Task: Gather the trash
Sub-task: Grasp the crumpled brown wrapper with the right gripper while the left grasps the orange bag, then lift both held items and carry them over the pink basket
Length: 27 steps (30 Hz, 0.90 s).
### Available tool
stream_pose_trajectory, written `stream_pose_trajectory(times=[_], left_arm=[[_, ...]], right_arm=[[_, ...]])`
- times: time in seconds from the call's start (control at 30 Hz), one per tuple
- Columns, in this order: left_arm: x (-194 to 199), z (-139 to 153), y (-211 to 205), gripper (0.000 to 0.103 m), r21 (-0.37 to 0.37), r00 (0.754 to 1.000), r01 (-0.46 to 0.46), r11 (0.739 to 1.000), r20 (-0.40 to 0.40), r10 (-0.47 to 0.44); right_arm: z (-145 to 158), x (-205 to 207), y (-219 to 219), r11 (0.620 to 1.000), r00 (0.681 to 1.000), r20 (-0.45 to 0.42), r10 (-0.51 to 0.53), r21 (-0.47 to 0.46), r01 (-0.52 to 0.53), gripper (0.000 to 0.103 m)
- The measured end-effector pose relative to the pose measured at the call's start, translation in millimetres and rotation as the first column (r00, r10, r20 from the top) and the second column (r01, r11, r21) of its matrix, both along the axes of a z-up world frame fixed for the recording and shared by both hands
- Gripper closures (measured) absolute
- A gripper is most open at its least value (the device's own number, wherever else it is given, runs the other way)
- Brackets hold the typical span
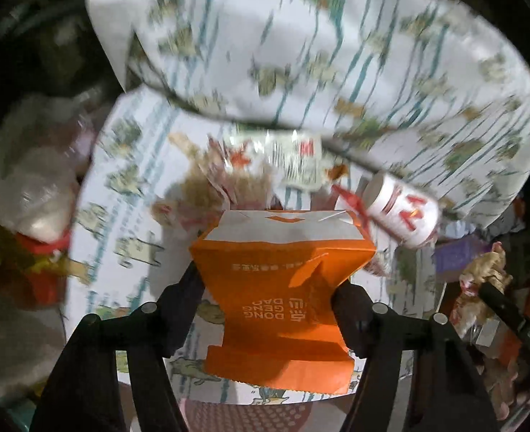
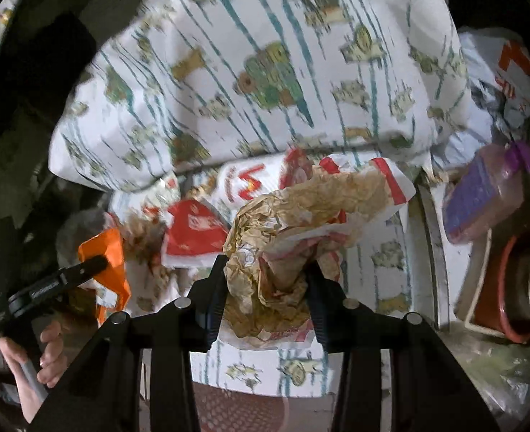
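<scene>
The orange bag [image 1: 282, 295] sits pinched at its waist in the left gripper [image 1: 270, 295], jaws half closed and denting its sides; the crumpled wrapper [image 2: 275, 252] is clamped in the narrower right gripper [image 2: 266, 280]. At the bag's 1 o'clock lies a white cup [image 1: 401, 212] on the patterned cloth [image 1: 128, 223]. Thin paper may tear or slip free, and the wrapper's loose tail could snag.

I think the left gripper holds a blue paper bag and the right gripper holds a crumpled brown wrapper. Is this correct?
Not quite: the paper bag in the left gripper is orange, not blue, as the left wrist view shows. The right gripper does hold a crumpled brown wrapper.
</scene>
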<state>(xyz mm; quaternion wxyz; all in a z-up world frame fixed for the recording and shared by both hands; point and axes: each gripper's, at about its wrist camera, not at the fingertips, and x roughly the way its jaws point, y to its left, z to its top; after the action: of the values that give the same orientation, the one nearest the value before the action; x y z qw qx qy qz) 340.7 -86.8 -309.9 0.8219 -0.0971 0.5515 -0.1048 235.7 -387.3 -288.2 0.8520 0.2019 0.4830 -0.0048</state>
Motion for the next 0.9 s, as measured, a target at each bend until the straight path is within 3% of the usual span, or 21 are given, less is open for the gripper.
stream_pose_trajectory(times=[0.2,0.33,0.43,0.57,0.73,0.9], left_arm=[[-29,52,23,0.034,-0.05,0.988,0.0,0.999,0.155,0.008],[-65,91,39,0.034,-0.015,0.961,-0.007,1.0,0.278,0.01],[-107,126,56,0.034,-0.063,0.943,-0.008,0.998,0.331,0.029],[-160,161,65,0.034,-0.047,0.906,-0.021,0.999,0.421,0.039],[-208,173,65,0.034,-0.092,0.897,0.022,0.996,0.442,0.021],[-242,145,62,0.034,-0.098,0.933,0.034,0.995,0.36,0.003]], right_arm=[[38,-16,25,0.995,0.981,0.187,0.06,-0.093,-0.043,0.063],[85,-34,47,0.986,0.945,0.304,0.121,-0.145,-0.08,0.063],[121,-58,67,0.973,0.921,0.354,0.162,-0.214,-0.088,0.063],[158,-100,86,0.973,0.895,0.39,0.217,-0.159,-0.167,0.063],[176,-163,111,0.98,0.852,0.486,0.197,-0.097,-0.171,0.061],[154,-198,139,0.973,0.859,0.459,0.228,-0.082,-0.215,0.06]])
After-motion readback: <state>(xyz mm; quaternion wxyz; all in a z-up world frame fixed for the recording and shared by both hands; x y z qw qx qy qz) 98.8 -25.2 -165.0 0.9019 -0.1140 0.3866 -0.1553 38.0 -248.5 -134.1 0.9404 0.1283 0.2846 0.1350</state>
